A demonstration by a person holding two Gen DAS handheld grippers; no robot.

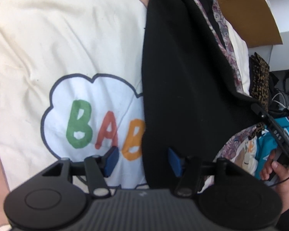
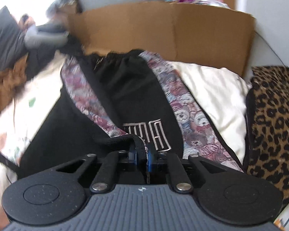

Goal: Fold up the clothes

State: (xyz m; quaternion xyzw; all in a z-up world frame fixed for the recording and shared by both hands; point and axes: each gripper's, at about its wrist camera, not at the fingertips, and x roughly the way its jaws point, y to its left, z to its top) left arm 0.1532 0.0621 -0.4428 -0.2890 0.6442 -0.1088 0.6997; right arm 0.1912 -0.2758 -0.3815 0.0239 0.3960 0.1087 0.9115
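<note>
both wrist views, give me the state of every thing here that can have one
left gripper: open, empty, at the garment's edge
right gripper: shut on the black garment's edge
black garment with bear-print panels: held up, draped, not folded
cream BAB blanket: spread flat, wrinkled
cardboard box: open
leopard-print cloth: piled, unfolded

We see our right gripper (image 2: 142, 156) with its jaws closed on a bunched edge of the black garment (image 2: 129, 94), which has patterned lining and pale embroidered lettering. It lies over a cream cloth (image 2: 217, 96). A leopard-print fabric (image 2: 273, 119) lies to the right, a cardboard box (image 2: 163, 28) behind.
</note>
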